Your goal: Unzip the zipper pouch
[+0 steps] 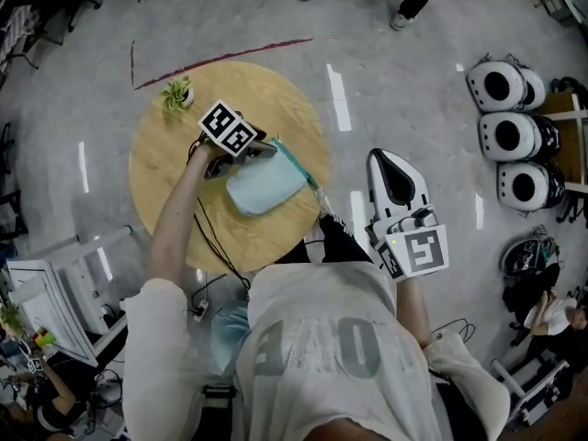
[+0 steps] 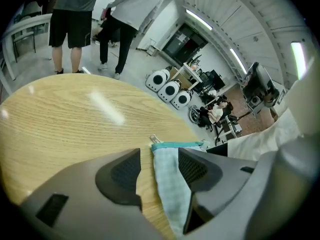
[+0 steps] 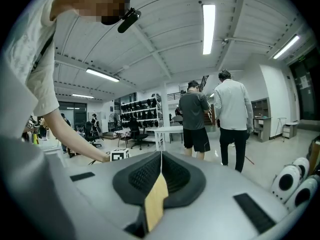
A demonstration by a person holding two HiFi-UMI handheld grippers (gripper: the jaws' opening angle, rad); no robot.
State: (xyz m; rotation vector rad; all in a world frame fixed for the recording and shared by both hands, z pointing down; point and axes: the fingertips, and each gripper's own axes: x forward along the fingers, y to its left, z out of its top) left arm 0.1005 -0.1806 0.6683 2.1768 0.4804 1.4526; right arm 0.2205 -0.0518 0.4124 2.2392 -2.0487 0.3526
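Straddling the seemingly still-zipped pouch [image 2: 171,184], the left gripper [image 2: 160,156] stands unclenched, the right gripper [image 3: 160,159] clenched empty; unzipping remains undone.

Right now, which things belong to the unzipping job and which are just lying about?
Job: pouch; zipper pull; left tongs, open around the pouch; right tongs, shut, off the table.
Lying about: potted plant; white round things on floor.

The pouch [image 2: 170,184] is pale blue with a fine check and a teal zip [image 2: 177,145]. The bench [image 2: 75,119] is light wood grain. The left claw [image 2: 159,170] is grey and black.
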